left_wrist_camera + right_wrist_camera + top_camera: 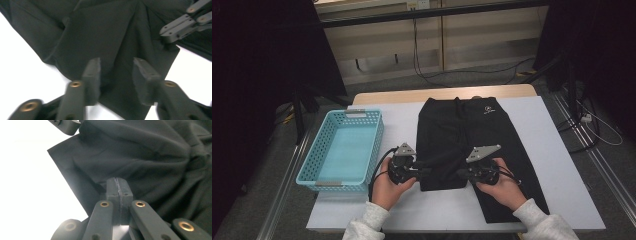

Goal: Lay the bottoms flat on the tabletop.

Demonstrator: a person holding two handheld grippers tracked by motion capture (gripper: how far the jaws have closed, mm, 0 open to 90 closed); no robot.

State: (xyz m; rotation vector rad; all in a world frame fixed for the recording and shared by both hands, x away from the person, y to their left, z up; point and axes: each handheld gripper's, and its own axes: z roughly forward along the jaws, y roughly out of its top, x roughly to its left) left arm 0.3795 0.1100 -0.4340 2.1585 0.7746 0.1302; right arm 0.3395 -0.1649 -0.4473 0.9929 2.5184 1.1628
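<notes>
Now the left gripper stands part open over the black fabric trousers, while the right gripper pinches their folded edge.

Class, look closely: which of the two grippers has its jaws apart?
The left gripper: its pads stand apart over the black garment; the right gripper is shut.

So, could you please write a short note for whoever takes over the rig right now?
Left tool: jaws apart over the black garment, pads not pressing on it.
Right tool: jaws closed together at the near fabric; whether cloth is pinched between them is unclear.
The garment lies on the white table, its near left part bunched between the tools. The blue basket stands to its left, nothing in it.
Done: apparently one fold begun.
Left: probably finish folding, then move the garment to the basket.
</notes>
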